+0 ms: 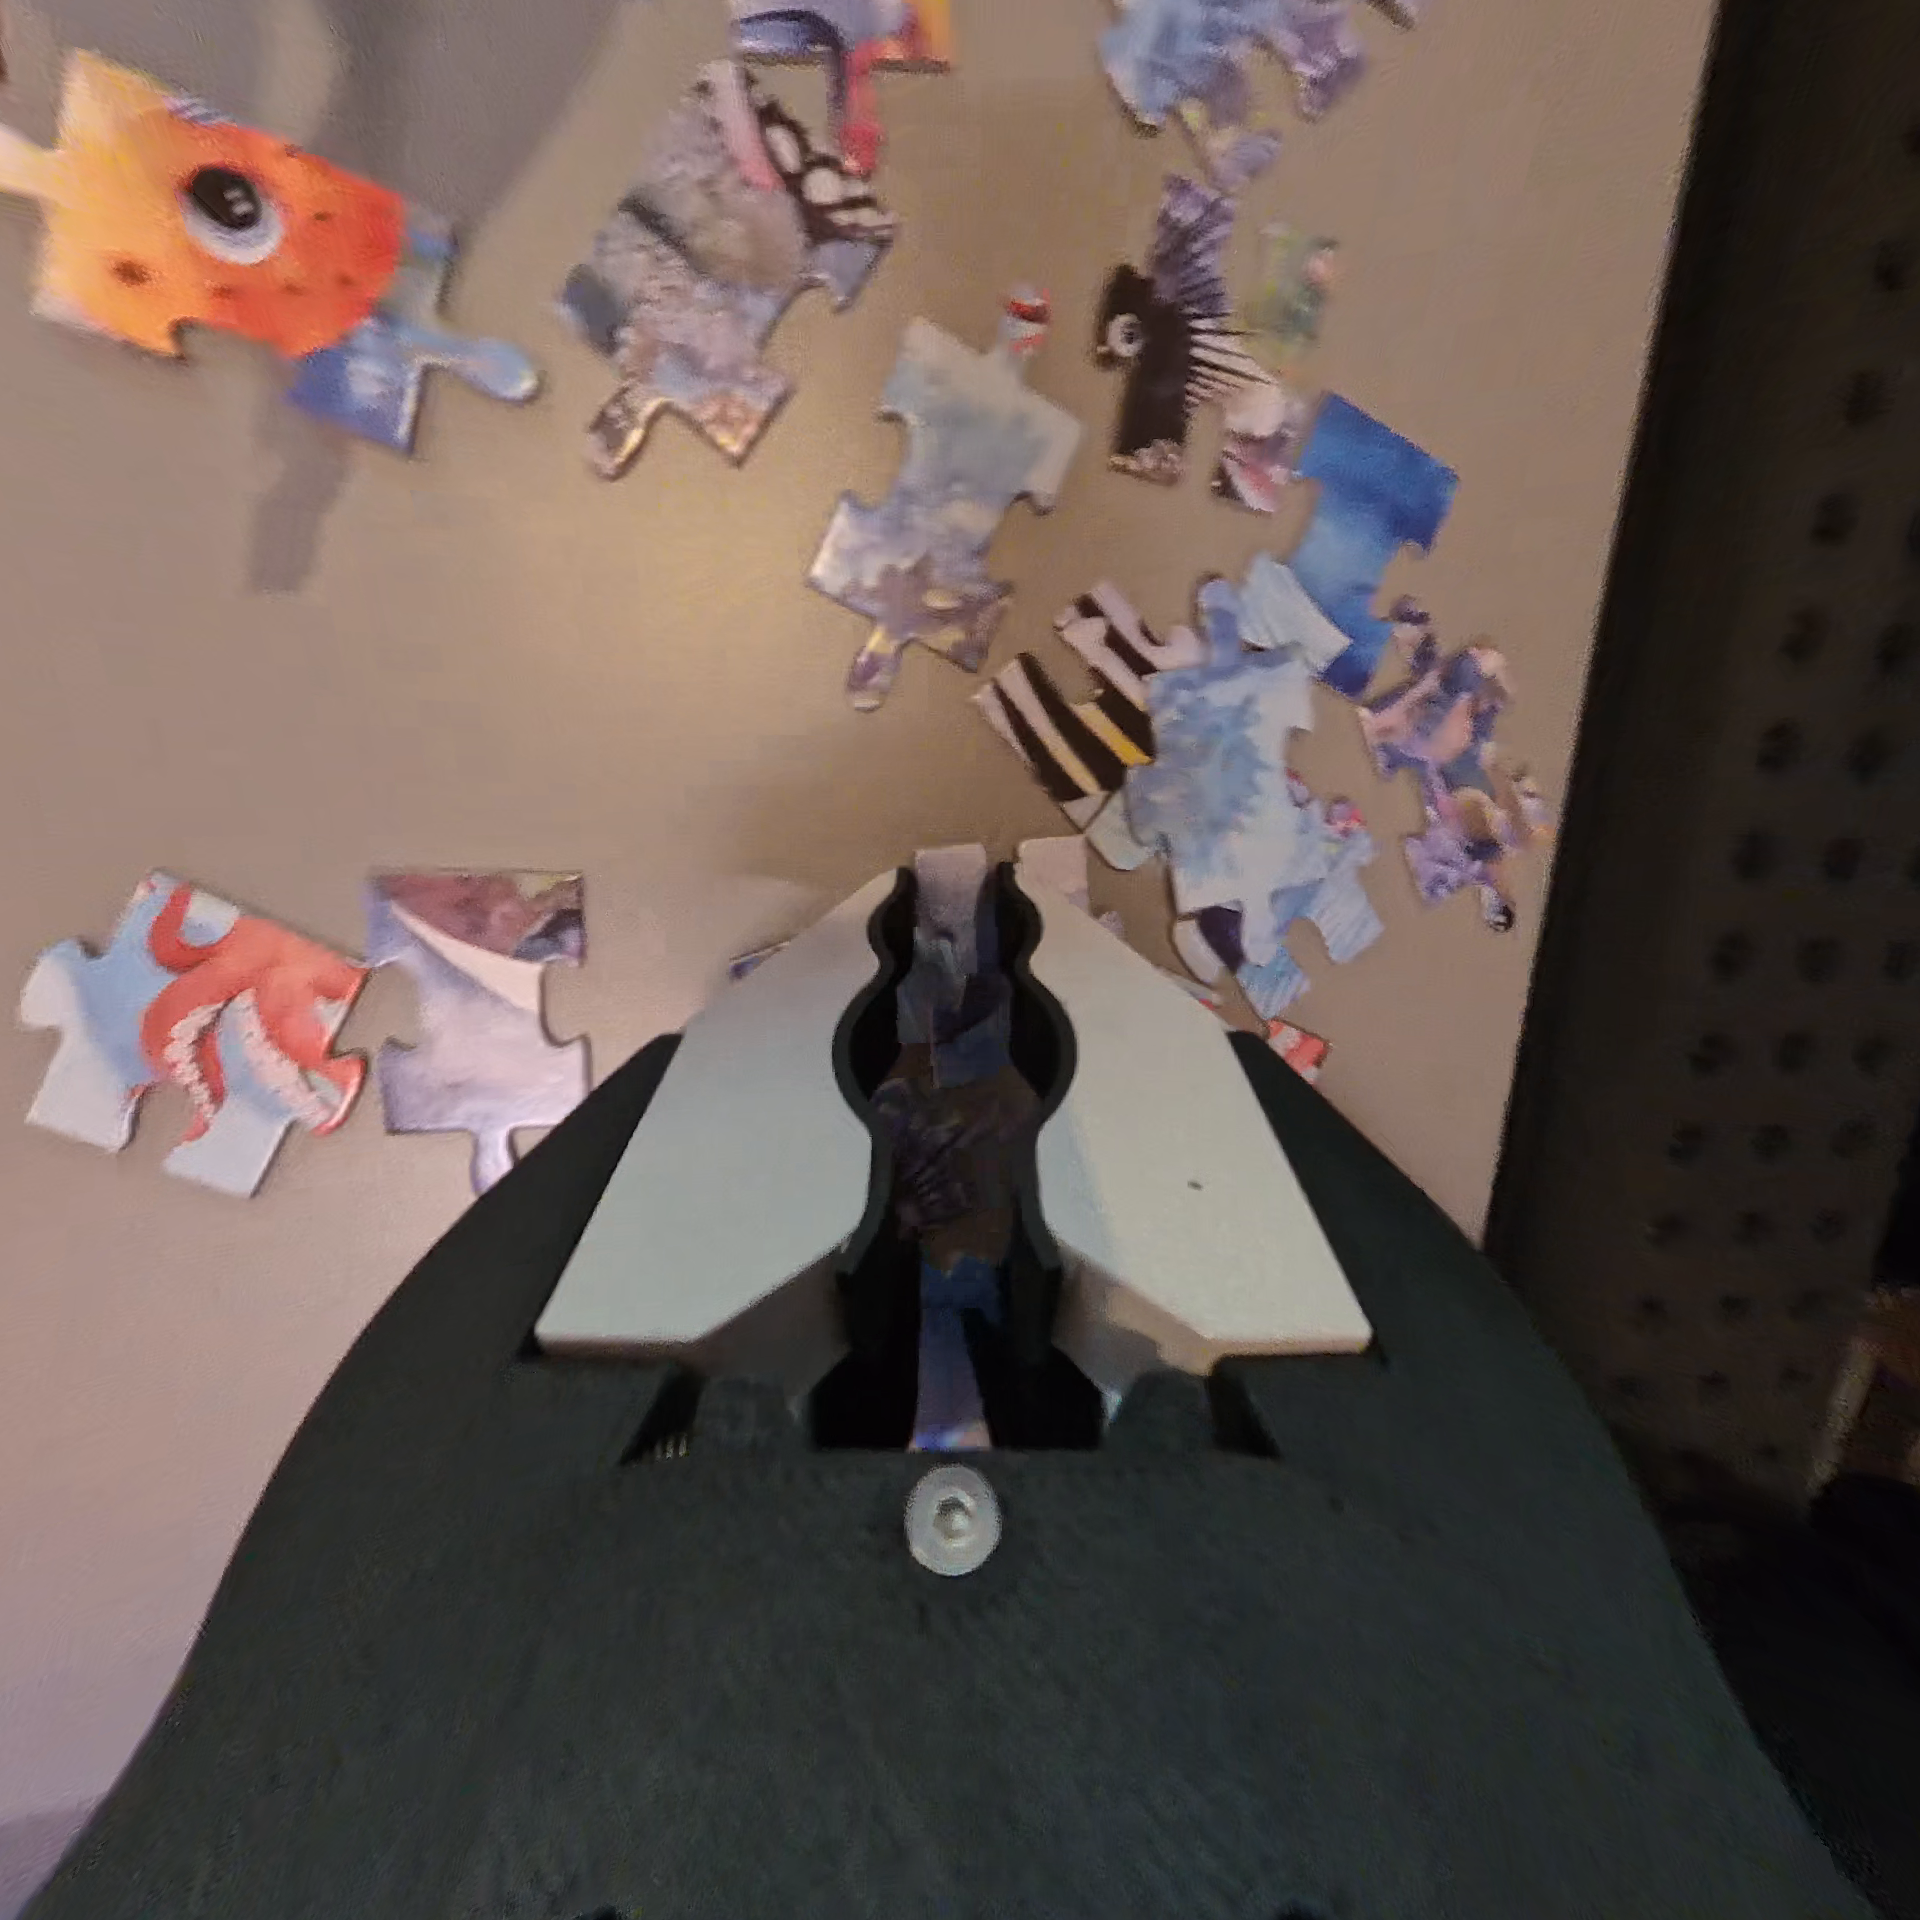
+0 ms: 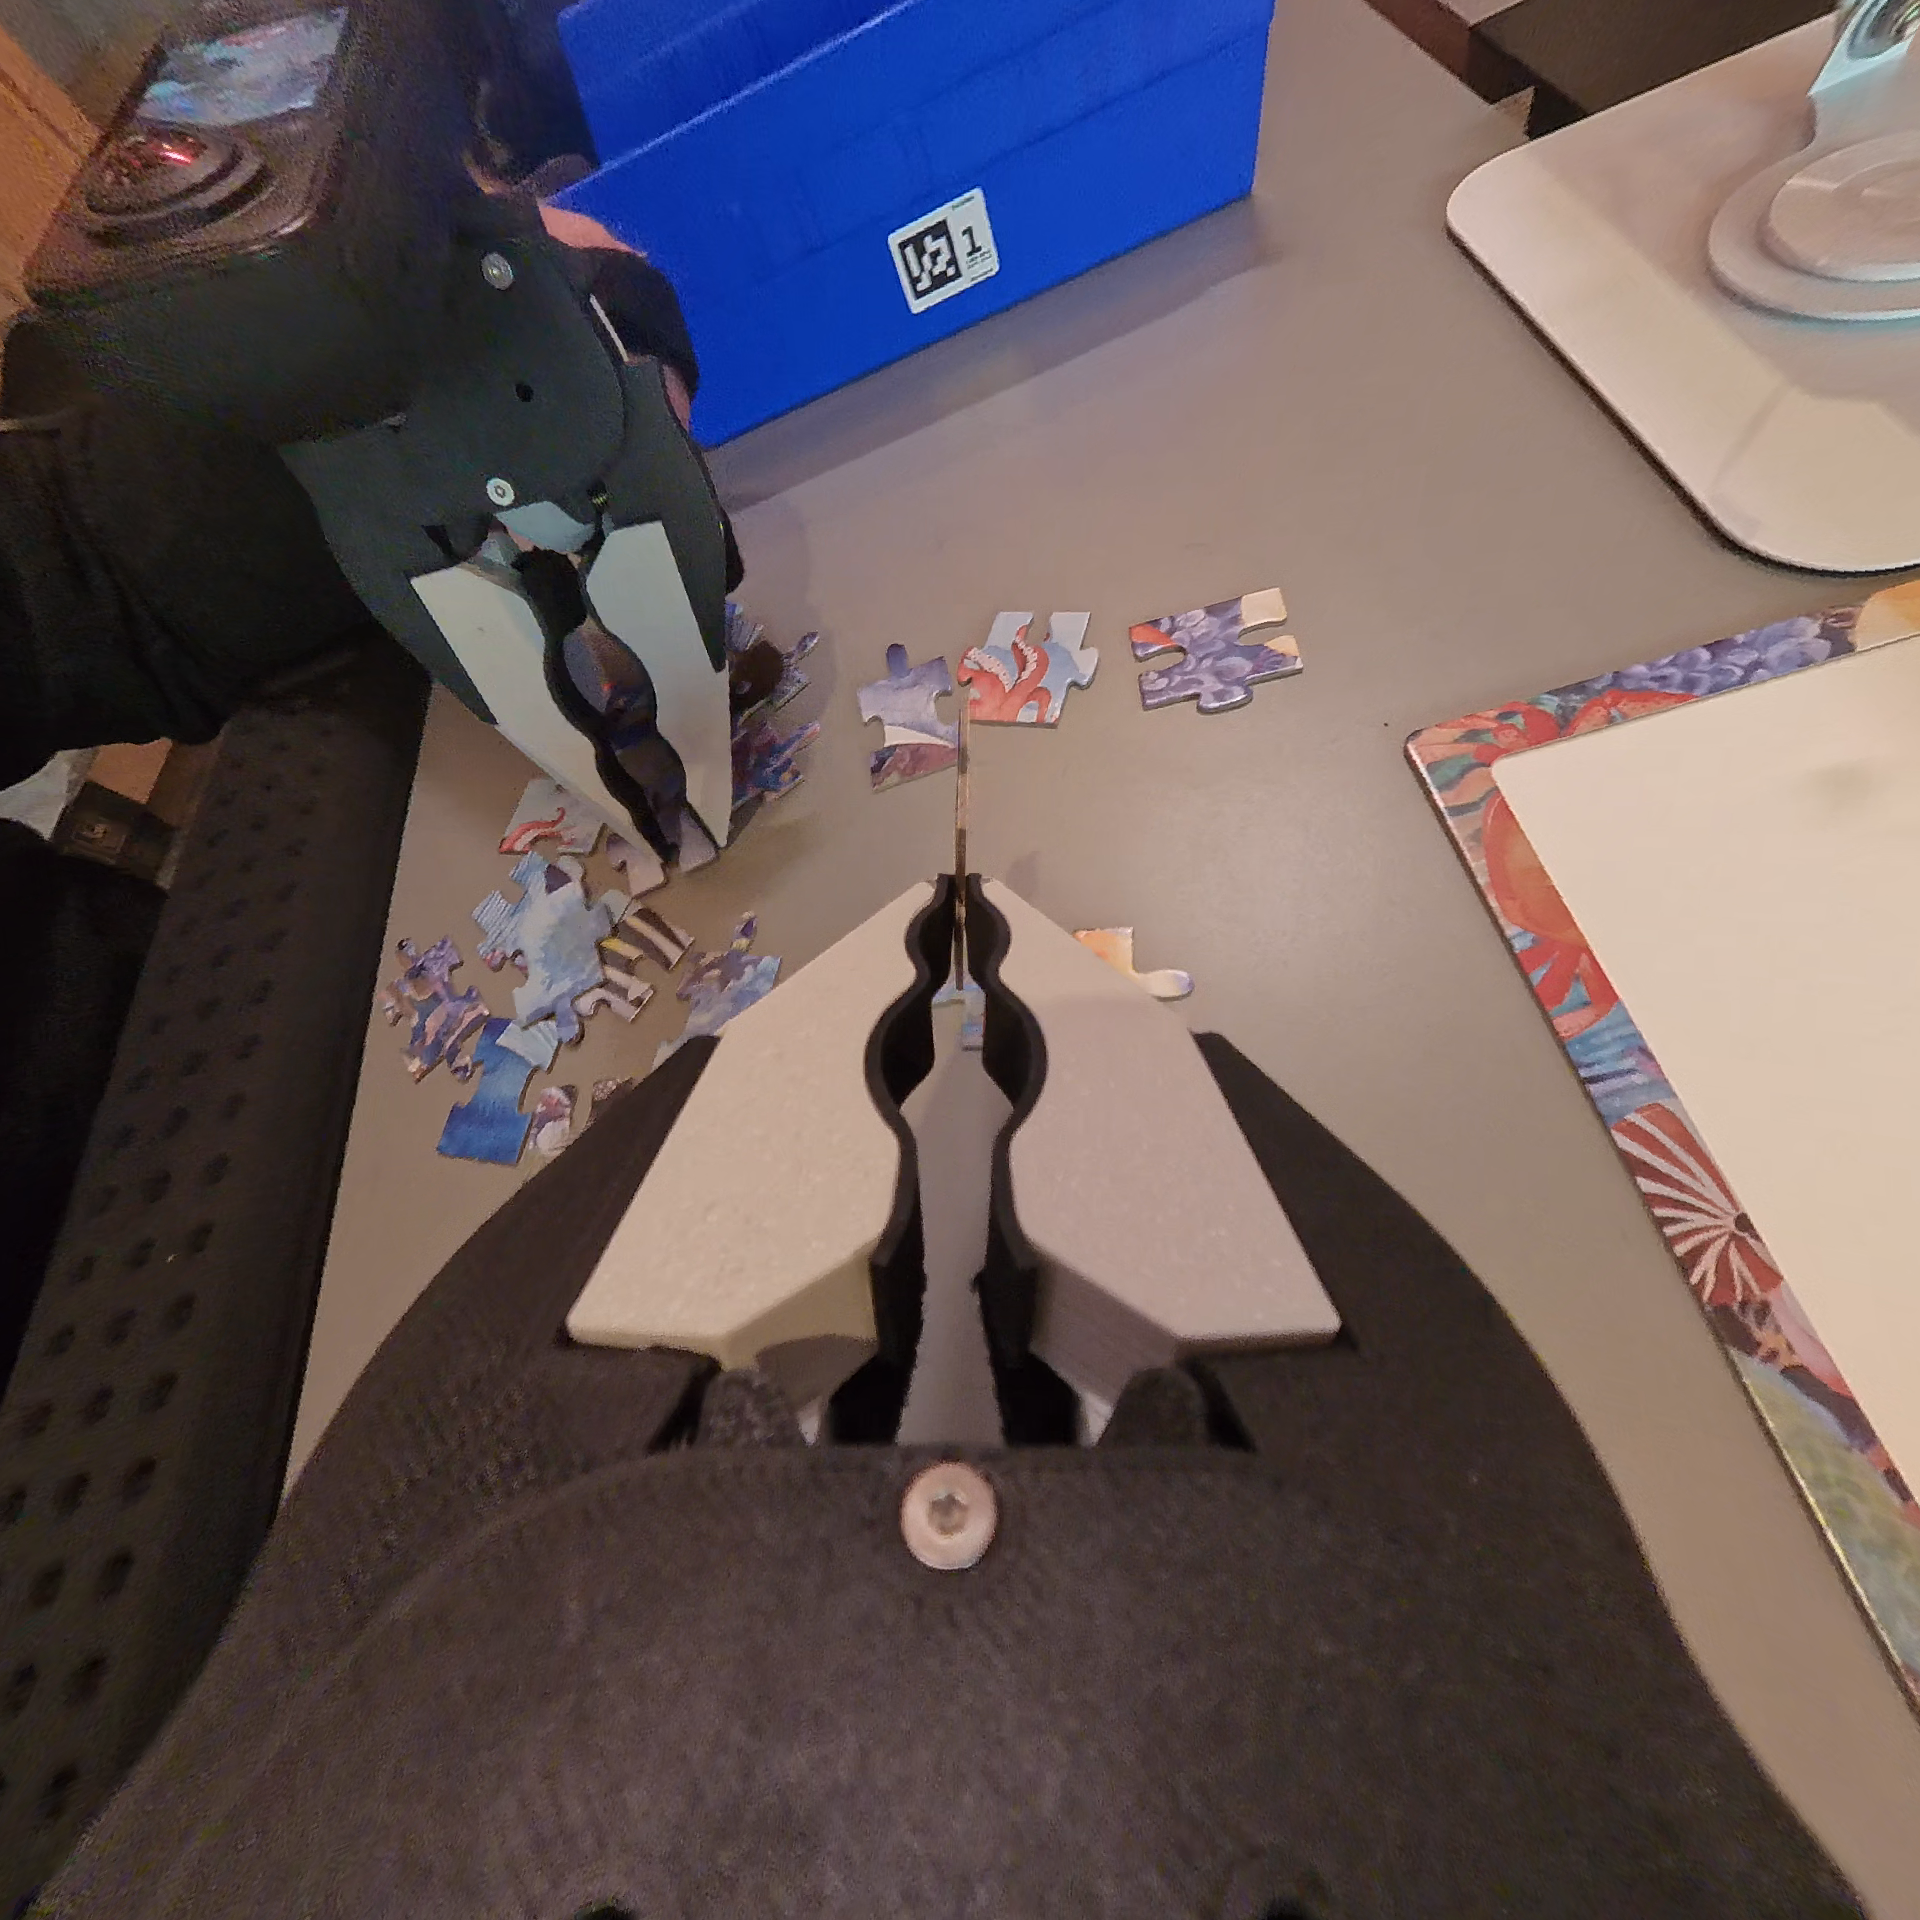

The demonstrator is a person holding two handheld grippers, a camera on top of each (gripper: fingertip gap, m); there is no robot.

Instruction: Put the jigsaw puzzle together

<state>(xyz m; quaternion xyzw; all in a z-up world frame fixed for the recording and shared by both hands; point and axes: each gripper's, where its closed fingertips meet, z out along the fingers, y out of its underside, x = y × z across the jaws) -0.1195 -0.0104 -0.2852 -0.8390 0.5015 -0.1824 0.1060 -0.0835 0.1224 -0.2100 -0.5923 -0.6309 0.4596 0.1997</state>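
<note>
The right gripper (image 2: pixel 961 883) is closed on a puzzle piece (image 2: pixel 963 790). The piece is held edge-on and upright between the fingertips, above the grey table (image 2: pixel 1195 499). Its picture side cannot be made out from this angle.

The left gripper (image 2: pixel 691 844) stands nearly vertical at the table's left side, tips down among a pile of loose pieces (image 2: pixel 551 956). Its jaws are nearly together. The left wrist view shows coloured card in the gap between them (image 1: pixel 951 1039), but blur prevents telling whether a piece is gripped or merely lies below.

Loose pieces, location:
- An octopus piece (image 2: pixel 1023 681) lies face up beyond the right gripper, touching a pale piece (image 2: pixel 909 722) on its left.
- A purple piece (image 2: pixel 1210 649) lies just to the right of these, apart.
- An orange fish piece (image 1: pixel 208 223) lies separately, seen only in the left wrist view.
- A small pale piece (image 2: pixel 1138 966) lies just beside the right gripper's right finger.

The puzzle tray (image 2: pixel 1590 987) lies at the right edge of the table. Its border is printed and its white centre holds no pieces in the part visible.

A blue bin (image 2: pixel 935 135) with a white tag stands at the far side. A white base (image 2: pixel 1662 343) occupies the far right corner. A black perforated surface (image 2: pixel 156 1039) adjoins the table's left edge.
</note>
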